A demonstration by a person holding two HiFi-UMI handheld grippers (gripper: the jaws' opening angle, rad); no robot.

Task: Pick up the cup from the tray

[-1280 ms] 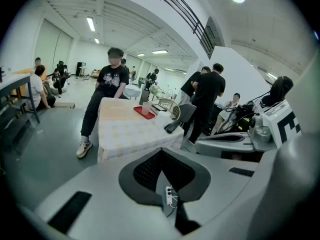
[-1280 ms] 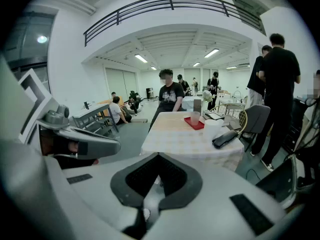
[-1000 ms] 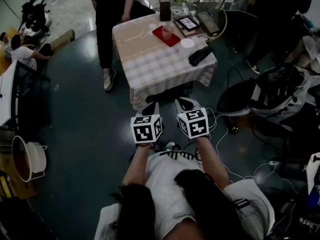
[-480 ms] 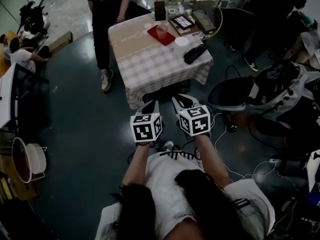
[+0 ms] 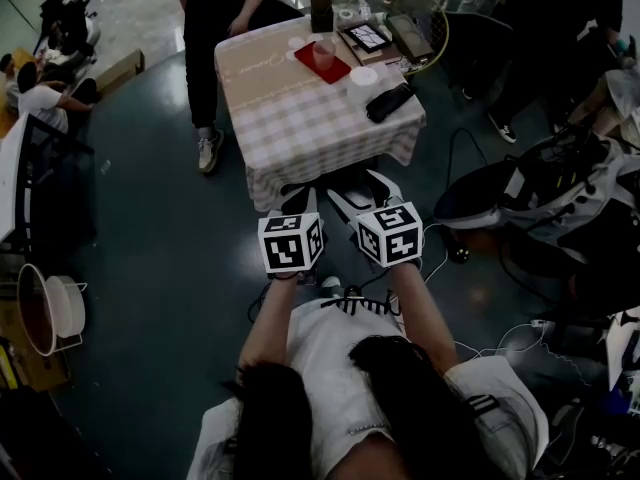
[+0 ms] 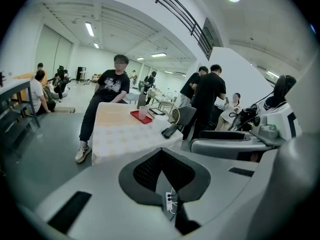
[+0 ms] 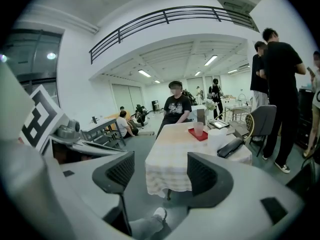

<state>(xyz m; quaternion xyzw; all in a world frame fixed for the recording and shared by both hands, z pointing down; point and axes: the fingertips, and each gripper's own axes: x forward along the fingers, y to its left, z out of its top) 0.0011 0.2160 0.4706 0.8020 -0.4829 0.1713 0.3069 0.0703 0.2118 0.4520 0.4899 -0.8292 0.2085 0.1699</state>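
Observation:
A translucent pink cup [image 5: 324, 53] stands upright on a red tray [image 5: 322, 64] at the far side of a table with a checked cloth [image 5: 310, 118]. Both grippers hang in the air in front of the table, well short of it. My left gripper [image 5: 297, 199] is shut and holds nothing; in the left gripper view [image 6: 162, 156] its pads meet, with the cup [image 6: 143, 113] far beyond. My right gripper [image 5: 362, 190] has just been opening and stands open, with nothing between its fingers [image 7: 120, 171]. The right gripper view shows the cup [image 7: 199, 129] on the tray [image 7: 197, 134].
A person in black [image 5: 215, 28] stands at the table's far left corner. On the table lie a black case [image 5: 388, 102], a white disc [image 5: 364, 76], a tablet [image 5: 369, 36] and a dark vase of flowers [image 5: 322, 10]. Chairs and machines [image 5: 560, 188] crowd the right; cables [image 5: 470, 258] lie on the floor.
The right gripper's jaws have opened from shut. Both grippers have risen slightly toward the table.

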